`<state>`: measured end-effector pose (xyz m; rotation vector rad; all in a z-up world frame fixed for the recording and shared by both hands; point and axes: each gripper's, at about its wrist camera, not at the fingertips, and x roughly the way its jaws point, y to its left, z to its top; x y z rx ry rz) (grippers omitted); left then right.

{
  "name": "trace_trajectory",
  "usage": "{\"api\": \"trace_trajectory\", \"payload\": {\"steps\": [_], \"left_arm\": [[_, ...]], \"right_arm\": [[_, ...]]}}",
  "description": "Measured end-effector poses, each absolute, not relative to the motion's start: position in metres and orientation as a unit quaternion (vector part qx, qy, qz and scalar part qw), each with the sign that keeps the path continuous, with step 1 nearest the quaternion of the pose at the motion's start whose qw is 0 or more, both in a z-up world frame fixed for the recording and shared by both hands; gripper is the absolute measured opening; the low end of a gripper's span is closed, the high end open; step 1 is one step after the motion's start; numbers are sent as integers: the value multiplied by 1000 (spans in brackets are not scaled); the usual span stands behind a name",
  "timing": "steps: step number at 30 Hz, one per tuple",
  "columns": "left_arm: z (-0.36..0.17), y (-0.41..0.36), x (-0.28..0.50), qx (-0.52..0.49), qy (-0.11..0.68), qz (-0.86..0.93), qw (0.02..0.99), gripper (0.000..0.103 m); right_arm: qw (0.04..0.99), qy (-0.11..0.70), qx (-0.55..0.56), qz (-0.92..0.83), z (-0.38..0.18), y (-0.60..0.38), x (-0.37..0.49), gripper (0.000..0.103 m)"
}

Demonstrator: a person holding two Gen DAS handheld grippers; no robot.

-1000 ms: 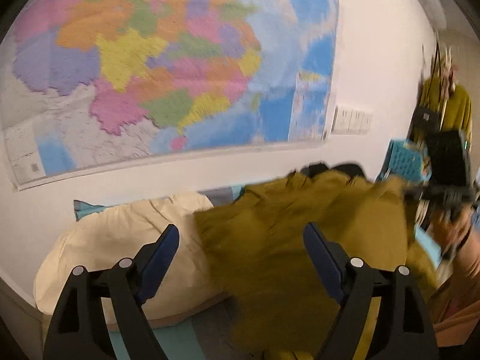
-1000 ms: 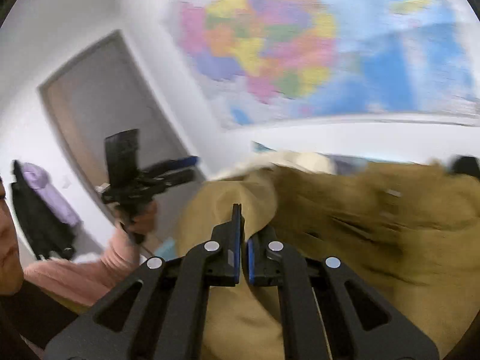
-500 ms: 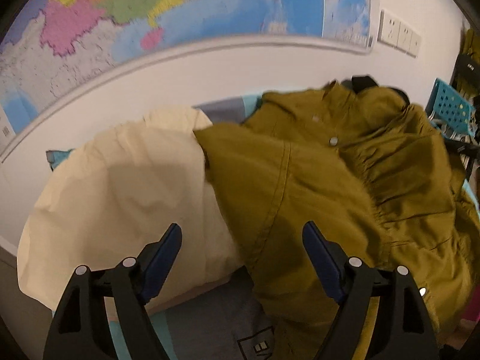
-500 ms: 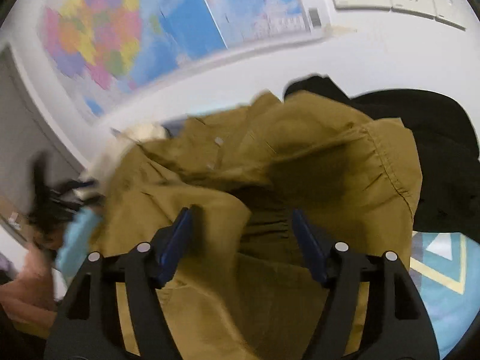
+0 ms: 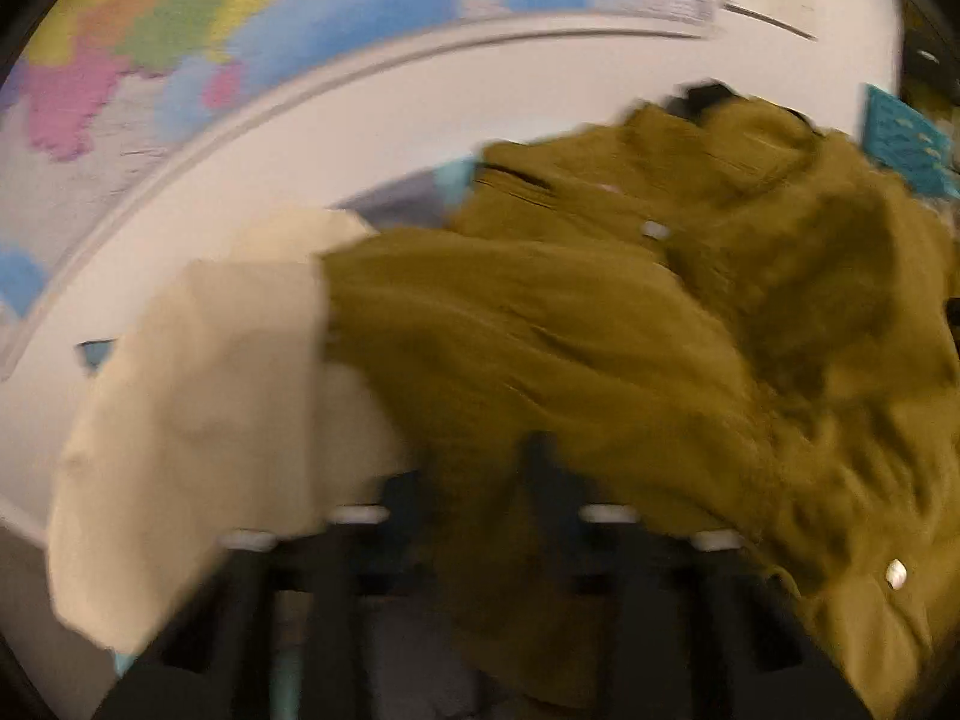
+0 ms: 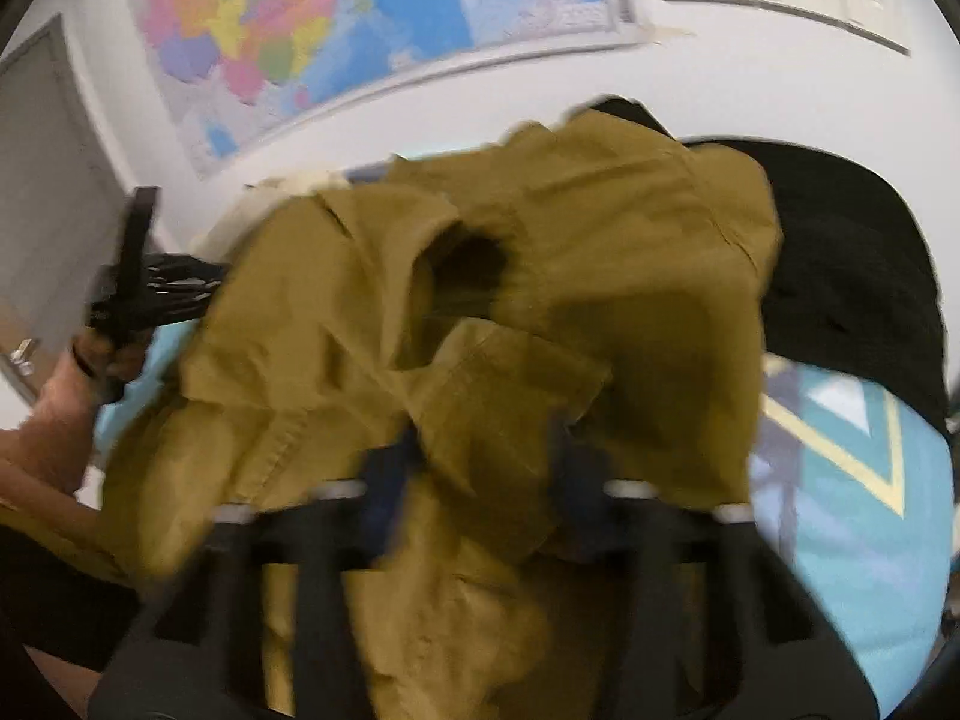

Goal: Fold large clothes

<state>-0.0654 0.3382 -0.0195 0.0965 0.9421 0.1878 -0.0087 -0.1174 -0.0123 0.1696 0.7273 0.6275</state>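
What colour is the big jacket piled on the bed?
The jacket is olive-mustard, a brownish yellow-green, with pale snap buttons. The right wrist view shows it best.

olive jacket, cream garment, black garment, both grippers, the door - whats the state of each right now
olive jacket: crumpled in a heap, unfolded, fabric between the fingers of both grippers
cream garment: bunched, partly under the jacket's edge
black garment: heaped behind the jacket, partly covered
left gripper: fingers apart, jacket cloth between them
right gripper: fingers apart, a jacket flap between them
door: shut
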Motion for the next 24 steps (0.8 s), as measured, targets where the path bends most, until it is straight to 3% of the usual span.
{"api": "trace_trajectory", "payload": {"steps": [1, 4, 8, 11, 15, 20, 21, 22, 23, 24], "left_arm": [[-14, 346, -67, 19, 447, 87, 890, 9], [2, 363, -77, -20, 424, 106, 899, 6], [13, 370, -87, -46, 397, 120, 909, 6], [7, 367, -85, -36, 392, 151, 907, 6], [-16, 365, -78, -18, 413, 180, 893, 9], [0, 368, -87, -30, 391, 187, 901, 22], [6, 367, -91, -36, 385, 181, 904, 30], [10, 367, -94, -38, 378, 176, 908, 47], [17, 364, -99, -39, 365, 161, 916, 53], [22, 360, -102, -39, 356, 147, 922, 56]], "right_arm": [[883, 345, 80, 308, -5, -118, -8, 12], [883, 318, 122, 324, 35, -141, -1, 8], [892, 327, 127, 286, 68, -169, 29, 10], [884, 374, 123, 250, 47, -169, 66, 17], [851, 445, 138, 242, -14, -149, 103, 40], [865, 401, 144, 266, -19, -150, 84, 64], [868, 391, 146, 269, -17, -154, 76, 67], [870, 387, 146, 268, -17, -156, 72, 67], [874, 385, 143, 261, -18, -158, 67, 66], [876, 384, 137, 256, -18, -158, 64, 54]]}}
